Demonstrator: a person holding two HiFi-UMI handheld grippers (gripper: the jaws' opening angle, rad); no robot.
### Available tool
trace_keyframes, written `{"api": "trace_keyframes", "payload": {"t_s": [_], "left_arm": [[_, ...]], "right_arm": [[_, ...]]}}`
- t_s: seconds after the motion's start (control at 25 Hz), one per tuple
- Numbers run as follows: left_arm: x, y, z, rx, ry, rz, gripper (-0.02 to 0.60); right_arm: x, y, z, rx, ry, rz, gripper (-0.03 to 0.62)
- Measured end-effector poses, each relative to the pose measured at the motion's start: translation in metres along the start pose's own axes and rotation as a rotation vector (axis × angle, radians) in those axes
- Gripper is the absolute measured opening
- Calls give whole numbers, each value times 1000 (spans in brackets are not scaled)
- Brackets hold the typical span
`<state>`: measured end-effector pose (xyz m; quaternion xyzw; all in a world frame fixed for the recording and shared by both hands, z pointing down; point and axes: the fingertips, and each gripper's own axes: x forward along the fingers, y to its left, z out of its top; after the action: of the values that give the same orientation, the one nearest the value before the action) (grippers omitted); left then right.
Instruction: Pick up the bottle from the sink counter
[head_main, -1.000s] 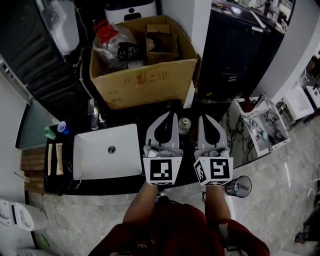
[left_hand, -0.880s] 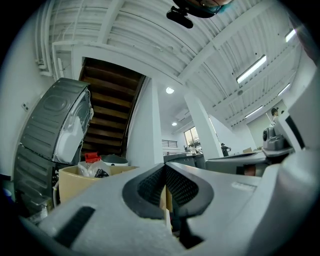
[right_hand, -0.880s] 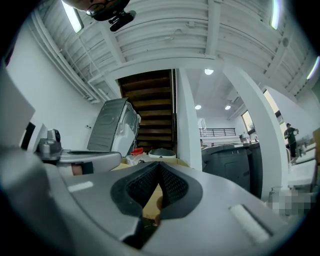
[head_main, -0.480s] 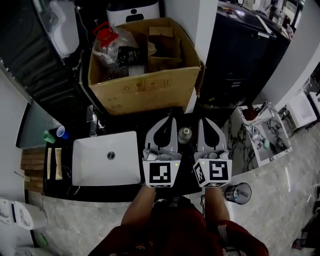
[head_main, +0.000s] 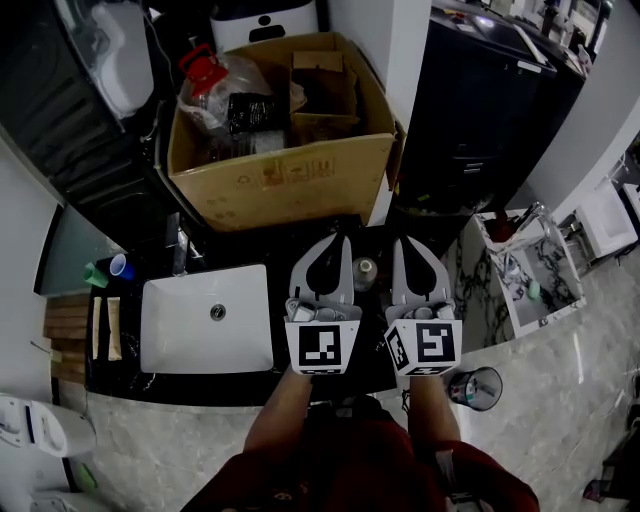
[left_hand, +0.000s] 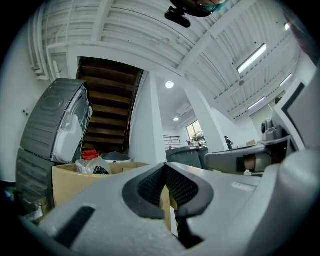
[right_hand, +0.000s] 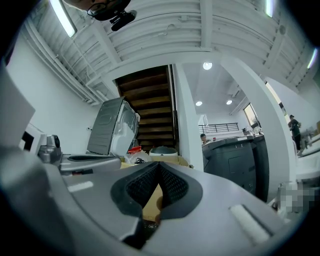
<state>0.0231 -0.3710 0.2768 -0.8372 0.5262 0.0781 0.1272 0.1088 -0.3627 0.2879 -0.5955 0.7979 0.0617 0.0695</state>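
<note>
We had both grippers closed on nothing: left gripper (head_main: 334, 243) and right gripper (head_main: 404, 244) side by side over the black counter (head_main: 250, 248). Bottle (head_main: 365, 269) stood upright between them, right of the white sink (head_main: 150, 335). Cardboard box (head_main: 290, 185) crowded in just behind it. Faucet (head_main: 176, 250) and cups (head_main: 110, 268) sat well off left.

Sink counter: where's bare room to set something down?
Bare: the black counter strip between the white rectangular sink and the brown cardboard box. Crowded: the left end with a green cup and a blue cup, and round the small pale-capped bottle between left tool and right tool.
</note>
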Motion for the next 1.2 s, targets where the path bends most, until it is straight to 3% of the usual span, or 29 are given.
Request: {"api": "trace_keyframes", "payload": {"t_s": [0.52,1.2], "left_arm": [[4,3,-24,-47,50,12,3],[0,4,-75,-50,163,25,3]], "right_arm": [[2,-3,-21,11,41,-1,2],[11,-7,-87,53,160,7,2]]}}
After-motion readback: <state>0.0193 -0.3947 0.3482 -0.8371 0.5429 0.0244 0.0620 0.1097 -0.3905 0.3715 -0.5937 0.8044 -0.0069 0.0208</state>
